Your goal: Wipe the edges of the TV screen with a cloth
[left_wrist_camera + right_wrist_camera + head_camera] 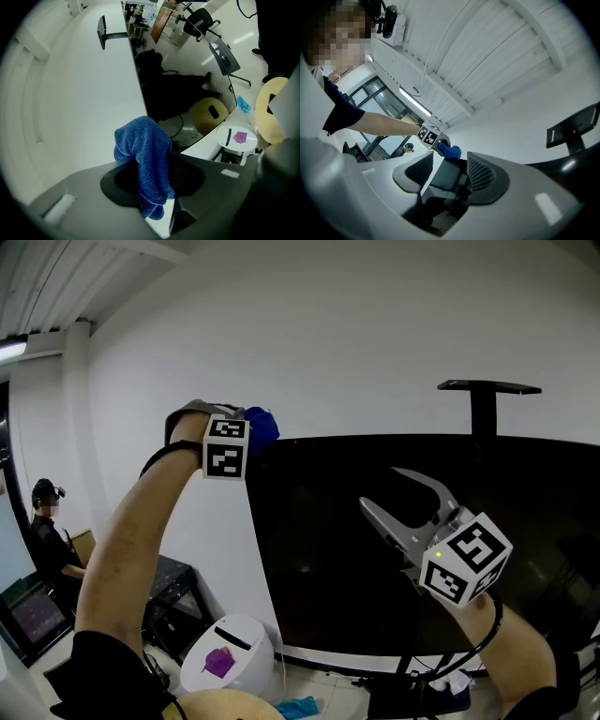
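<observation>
A large black TV screen (394, 549) stands against the white wall. My left gripper (246, 427) is raised at the screen's top left corner, shut on a blue cloth (262, 427). In the left gripper view the cloth (147, 164) bunches out between the jaws, next to the screen's left edge (140, 89). My right gripper (398, 491) hovers in front of the screen's middle, jaws open and empty. The right gripper view shows the left gripper (440, 144) and the cloth (451, 151) past its spread jaws.
A black bracket (487, 399) sticks up behind the screen's top edge. On the floor at the left are a round white bin (230, 657) with a purple scrap, a black box (173, 601) and a seated person (52, 540). Cables lie under the screen.
</observation>
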A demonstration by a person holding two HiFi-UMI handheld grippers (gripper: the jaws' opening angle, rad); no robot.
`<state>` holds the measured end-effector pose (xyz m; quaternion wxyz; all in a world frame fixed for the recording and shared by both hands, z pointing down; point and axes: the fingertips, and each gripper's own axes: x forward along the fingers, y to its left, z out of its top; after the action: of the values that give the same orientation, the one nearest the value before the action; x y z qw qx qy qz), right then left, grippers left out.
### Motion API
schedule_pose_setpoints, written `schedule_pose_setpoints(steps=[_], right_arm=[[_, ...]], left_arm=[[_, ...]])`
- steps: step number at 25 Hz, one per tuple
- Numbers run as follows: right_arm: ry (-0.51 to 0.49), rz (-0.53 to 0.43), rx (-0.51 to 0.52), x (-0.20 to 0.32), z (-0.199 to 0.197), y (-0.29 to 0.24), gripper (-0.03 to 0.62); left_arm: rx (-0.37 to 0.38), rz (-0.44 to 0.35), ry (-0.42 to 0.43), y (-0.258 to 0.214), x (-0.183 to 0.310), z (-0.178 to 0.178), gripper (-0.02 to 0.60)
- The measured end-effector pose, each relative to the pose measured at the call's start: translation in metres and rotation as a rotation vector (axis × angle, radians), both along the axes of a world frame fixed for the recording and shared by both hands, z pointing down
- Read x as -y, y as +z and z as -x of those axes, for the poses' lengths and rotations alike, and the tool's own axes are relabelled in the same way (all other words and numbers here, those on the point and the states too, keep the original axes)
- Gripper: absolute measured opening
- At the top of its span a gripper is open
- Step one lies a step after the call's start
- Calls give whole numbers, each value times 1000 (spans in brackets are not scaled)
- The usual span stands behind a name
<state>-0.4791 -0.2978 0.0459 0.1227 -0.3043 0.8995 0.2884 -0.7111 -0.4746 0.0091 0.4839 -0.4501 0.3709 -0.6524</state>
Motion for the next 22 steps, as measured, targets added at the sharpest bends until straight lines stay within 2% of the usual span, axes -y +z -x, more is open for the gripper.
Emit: schedule_pose_setpoints(steps=[5,11,22], right_arm=[[-2,22,-2,5,-18,2,232],[46,-19,-53,12,-41,-7,227],[62,-27,-64,12,-87,-15,227]], left_arm=[[24,-5,3,1,2,-26,124],[31,-9,-6,-2,2,-50,124],[95,5,21,-4,-1,-119,124]])
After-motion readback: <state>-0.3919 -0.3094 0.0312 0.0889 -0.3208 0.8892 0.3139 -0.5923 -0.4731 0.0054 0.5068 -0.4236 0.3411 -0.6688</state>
